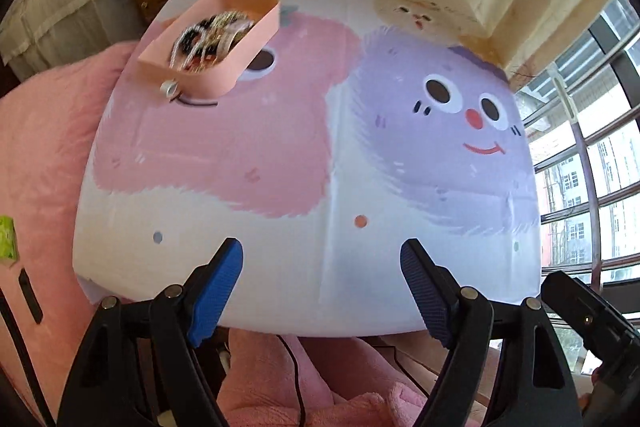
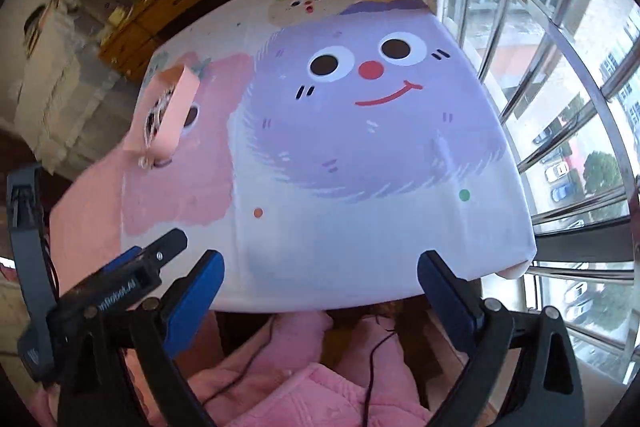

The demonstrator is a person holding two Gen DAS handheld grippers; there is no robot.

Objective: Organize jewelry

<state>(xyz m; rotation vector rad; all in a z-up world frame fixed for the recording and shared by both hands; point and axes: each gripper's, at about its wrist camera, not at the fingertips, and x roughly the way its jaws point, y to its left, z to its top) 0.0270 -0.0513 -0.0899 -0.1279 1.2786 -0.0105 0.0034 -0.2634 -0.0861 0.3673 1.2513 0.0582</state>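
Left wrist view: the left gripper (image 1: 322,259) stands spread and empty at lower centre; the pink jewelry tray (image 1: 256,49) sits upper left on the cartoon tablecloth (image 1: 400,227), a ring (image 1: 169,89) just beside it.

Right wrist view: the right gripper (image 2: 320,273) is spread and empty; the tray (image 2: 176,111) sits at left. Partly readable lettering "mRobot.AI" marks the black gripper body (image 2: 116,293) at lower left.

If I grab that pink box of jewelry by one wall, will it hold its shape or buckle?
The pink box looks like thin folded card, so a one-wall pinch would probably bend it. The jewelry heaped inside likely makes it bottom-heavy, so it may sag or spill. A small ring lies on the cloth just outside it and could roll if nudged.
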